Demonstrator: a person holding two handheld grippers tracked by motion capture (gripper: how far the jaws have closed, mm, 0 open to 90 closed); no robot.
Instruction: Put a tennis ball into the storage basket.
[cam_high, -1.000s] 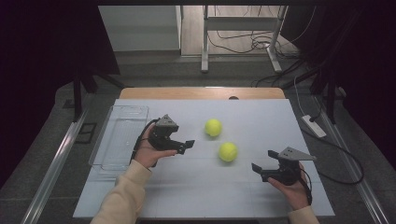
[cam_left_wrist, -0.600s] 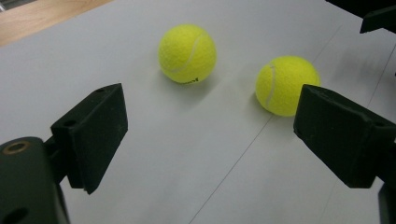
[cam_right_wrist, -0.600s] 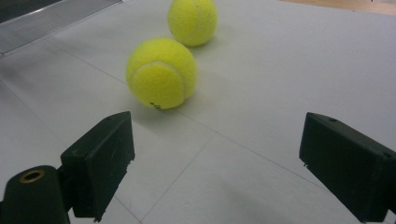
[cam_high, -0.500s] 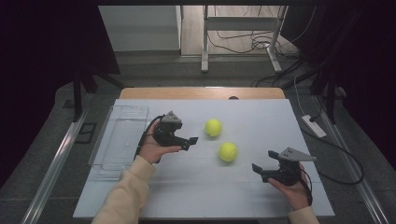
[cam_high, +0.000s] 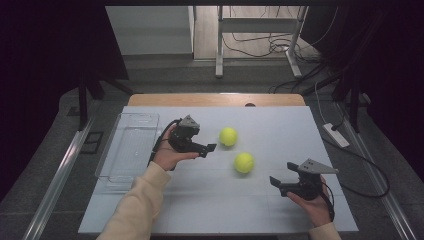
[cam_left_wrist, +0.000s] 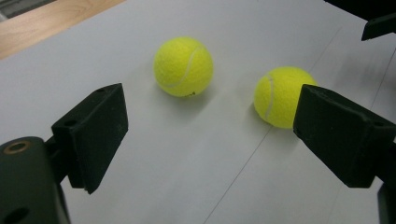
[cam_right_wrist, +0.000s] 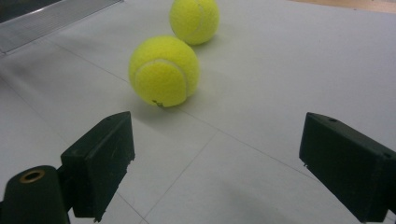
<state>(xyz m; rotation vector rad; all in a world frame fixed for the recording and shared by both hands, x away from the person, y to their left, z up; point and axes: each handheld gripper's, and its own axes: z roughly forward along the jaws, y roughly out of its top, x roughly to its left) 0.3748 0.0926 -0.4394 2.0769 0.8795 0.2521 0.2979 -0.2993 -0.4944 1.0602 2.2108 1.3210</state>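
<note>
Nothing picked yet: both fuzzy yellow tennis balls, far (cam_high: 228, 136) and near (cam_high: 244, 162), sit mid-frame on the white counter (cam_high: 260, 210). Clear plastic tray (cam_high: 131, 125) at left empty. Left tool (cam_high: 207, 149) wide, aimed at them; right tool (cam_high: 274, 181) wide, holding nothing.

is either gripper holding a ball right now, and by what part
Nothing is held. The left gripper and right gripper are both open, and both balls lie free on the table.

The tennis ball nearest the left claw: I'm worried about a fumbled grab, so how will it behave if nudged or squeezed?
The tennis ball is round on a flat table, so it would probably roll. Its fuzzy felt likely grips well, and it looks light.
</note>
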